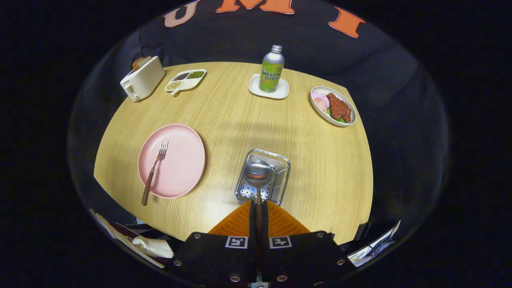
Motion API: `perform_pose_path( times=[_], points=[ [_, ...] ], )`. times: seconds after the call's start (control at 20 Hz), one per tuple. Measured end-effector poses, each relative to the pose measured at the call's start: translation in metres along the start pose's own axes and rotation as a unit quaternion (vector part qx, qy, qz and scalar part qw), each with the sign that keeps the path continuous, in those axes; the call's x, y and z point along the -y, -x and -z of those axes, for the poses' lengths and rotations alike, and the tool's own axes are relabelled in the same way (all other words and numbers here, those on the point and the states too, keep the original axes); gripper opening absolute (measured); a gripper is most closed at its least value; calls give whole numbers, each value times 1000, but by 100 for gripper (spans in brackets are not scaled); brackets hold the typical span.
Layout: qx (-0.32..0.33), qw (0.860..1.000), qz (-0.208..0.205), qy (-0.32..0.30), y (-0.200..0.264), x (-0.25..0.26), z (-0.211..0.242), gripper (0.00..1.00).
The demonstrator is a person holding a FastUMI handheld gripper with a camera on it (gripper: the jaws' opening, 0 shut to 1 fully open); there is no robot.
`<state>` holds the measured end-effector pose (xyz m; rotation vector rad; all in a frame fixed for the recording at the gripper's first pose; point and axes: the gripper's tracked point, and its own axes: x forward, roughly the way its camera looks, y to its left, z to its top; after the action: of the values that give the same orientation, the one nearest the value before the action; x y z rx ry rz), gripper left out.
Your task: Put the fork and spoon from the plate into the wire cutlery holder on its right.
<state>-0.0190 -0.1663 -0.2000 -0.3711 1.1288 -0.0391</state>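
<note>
My gripper (258,205) is shut on the spoon (258,174), clamping its dark handle between the two fingers. The metal bowl of the spoon sticks out ahead of the fingertips and hangs over the wire cutlery holder (280,160), which stands on the wooden table just beyond the fingers. To the left of the holder lies the pink plate (182,160). The fork (154,170) rests on that plate, tines pointing away and its brown handle reaching over the near rim.
At the back of the table (240,120) stand a white toaster (142,79), a divided snack tray (185,80), a soda bottle (271,69) on a white coaster and a plate of food (333,106). Cloth and papers lie below the near table edge.
</note>
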Motion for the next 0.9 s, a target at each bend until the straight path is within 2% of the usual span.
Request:
perform_pose_path(
  times=[0.45, 0.75, 0.85, 0.9],
  points=[
    [-41, 999, -5, 7, -28, 4, -3, 5],
    [-13, 1000, -8, -13, -19, 7, -10, 11],
    [0, 1000, -2, -16, -13, 11, -12, 19],
    [7, 1000, 0, -19, -9, 11, -14, 31]
  ],
)
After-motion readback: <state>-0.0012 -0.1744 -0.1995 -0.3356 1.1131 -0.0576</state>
